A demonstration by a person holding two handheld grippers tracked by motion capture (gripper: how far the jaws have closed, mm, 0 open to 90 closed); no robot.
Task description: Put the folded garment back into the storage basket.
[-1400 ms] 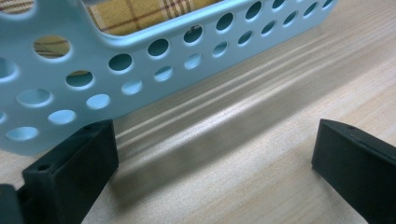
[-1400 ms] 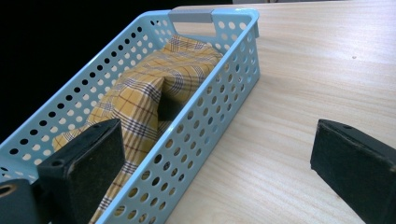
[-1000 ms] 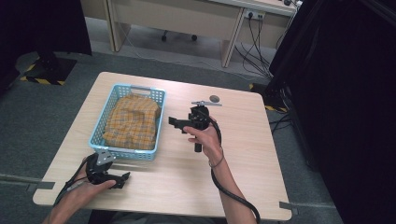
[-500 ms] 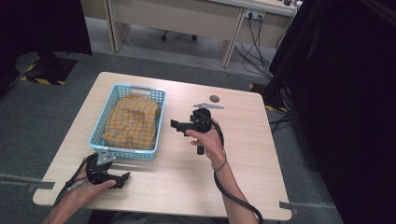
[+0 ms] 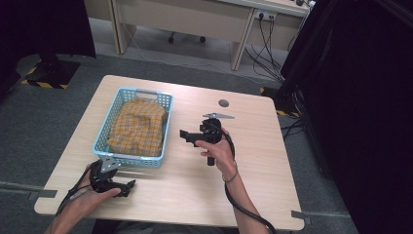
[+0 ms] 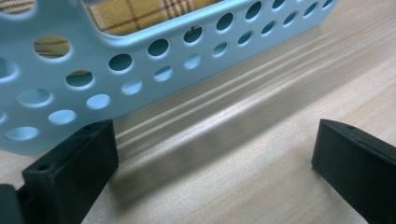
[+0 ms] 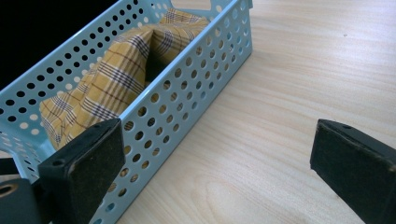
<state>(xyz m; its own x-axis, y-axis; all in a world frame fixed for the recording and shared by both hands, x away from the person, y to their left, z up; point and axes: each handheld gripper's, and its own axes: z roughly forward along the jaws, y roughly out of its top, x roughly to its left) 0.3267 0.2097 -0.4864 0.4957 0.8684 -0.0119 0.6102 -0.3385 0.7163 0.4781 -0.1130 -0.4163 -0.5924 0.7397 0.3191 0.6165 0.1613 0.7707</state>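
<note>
Flanking one basket [image 5: 164,127] holding one plaid cloth [image 5: 138,126], two tongs [image 5: 127,187] [image 5: 184,134] gape apart.

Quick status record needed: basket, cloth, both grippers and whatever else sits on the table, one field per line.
basket: light blue perforated plastic basket, left half of the wooden table
cloth: yellow plaid cloth, crumpled inside the basket
left gripper: jaws open, empty, low by the basket's near end
right gripper: jaws open, empty, beside the basket's right wall, pointing at it
other: small dark round spot on the table's far side; cannot tell what it is
</note>
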